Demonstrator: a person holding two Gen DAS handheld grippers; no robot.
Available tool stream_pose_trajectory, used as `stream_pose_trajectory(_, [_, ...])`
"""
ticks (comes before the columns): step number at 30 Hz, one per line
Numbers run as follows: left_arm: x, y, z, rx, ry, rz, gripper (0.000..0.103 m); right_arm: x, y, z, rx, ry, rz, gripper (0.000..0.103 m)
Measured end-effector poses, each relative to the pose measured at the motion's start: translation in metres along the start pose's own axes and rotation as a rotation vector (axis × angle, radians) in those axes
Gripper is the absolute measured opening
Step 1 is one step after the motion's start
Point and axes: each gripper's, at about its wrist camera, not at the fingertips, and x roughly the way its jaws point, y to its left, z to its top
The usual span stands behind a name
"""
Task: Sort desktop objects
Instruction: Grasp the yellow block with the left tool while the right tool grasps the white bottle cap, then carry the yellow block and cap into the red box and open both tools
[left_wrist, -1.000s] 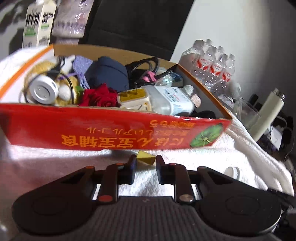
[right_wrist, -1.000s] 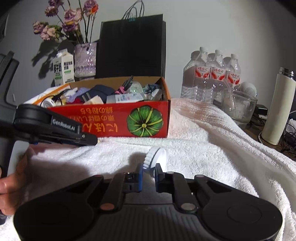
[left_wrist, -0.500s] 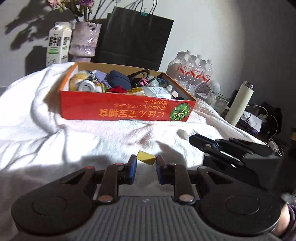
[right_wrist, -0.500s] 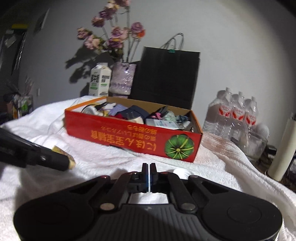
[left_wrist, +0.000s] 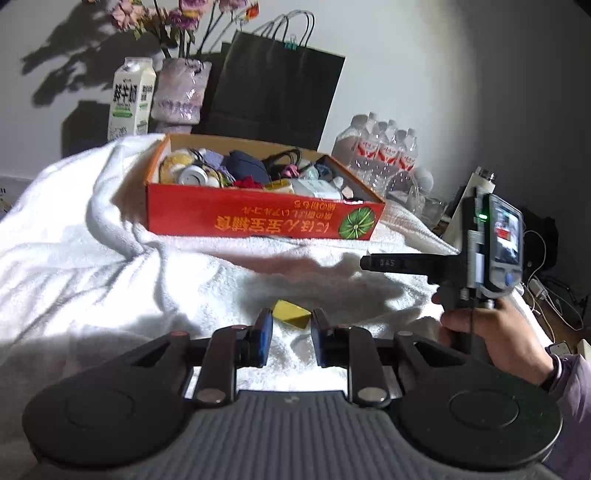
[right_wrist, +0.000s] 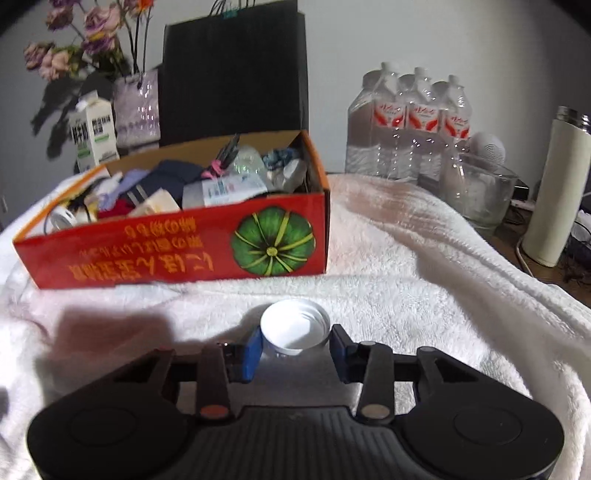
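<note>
My left gripper (left_wrist: 291, 332) is shut on a small yellow block (left_wrist: 291, 318) and holds it just above the white towel (left_wrist: 110, 280). The red cardboard box (left_wrist: 258, 218) full of odds and ends stands further back. In the right wrist view, my right gripper (right_wrist: 295, 349) has its jaws opening. A white bottle cap (right_wrist: 294, 328) lies open side up on the towel (right_wrist: 406, 295) between its fingertips, with a thin gap at each side. A hand (left_wrist: 495, 332) holds the right gripper (left_wrist: 365, 263) to the right of the left one. The box (right_wrist: 177, 251) is ahead and to the left.
Behind the box stand a milk carton (left_wrist: 131, 103), a vase of flowers (left_wrist: 181, 92) and a black paper bag (left_wrist: 273, 81). A pack of water bottles (right_wrist: 410, 122), a glass bowl (right_wrist: 476, 192) and a white flask (right_wrist: 557, 192) stand at the right.
The left gripper drew well back from the box with the yellow block. The right gripper let the cap drop from its tips, shut empty, and now stands apart around the cap lying flat.
</note>
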Motion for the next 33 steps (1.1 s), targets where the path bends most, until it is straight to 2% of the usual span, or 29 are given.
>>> stream_pose_trajectory(5, [-0.023,0.003,-0.011,0.005,-0.004,0.023,0.022,-0.065,0.019,-0.038,0.119,-0.048,0.192,0.038])
stream_pose_trajectory(7, [-0.031,0.004,-0.015,0.002,-0.008,0.035,0.022,-0.100,0.029,-0.061,0.132,-0.087,0.224,0.038])
stream_pose_trajectory(10, [-0.045,0.001,-0.017,0.011,-0.022,0.032,0.023,-0.146,0.041,-0.088,0.107,-0.106,0.238,0.038])
stream_pose_trajectory(15, [-0.062,-0.012,-0.019,0.037,-0.052,0.001,0.023,-0.196,0.051,-0.111,0.035,-0.135,0.192,0.038])
stream_pose_trajectory(19, [-0.065,-0.017,-0.015,0.056,-0.067,-0.006,0.023,-0.212,0.049,-0.107,0.038,-0.174,0.200,0.038])
stream_pose_trajectory(23, [-0.066,-0.009,0.004,0.067,-0.078,-0.019,0.023,-0.210,0.048,-0.096,0.025,-0.183,0.210,0.038])
stream_pose_trajectory(29, [-0.055,0.009,0.048,0.099,-0.081,-0.055,0.023,-0.203,0.040,-0.066,-0.009,-0.209,0.221,0.038])
stream_pose_trajectory(33, [-0.030,0.028,0.095,0.075,-0.094,-0.066,0.023,-0.192,0.036,-0.022,-0.061,-0.243,0.237,0.038])
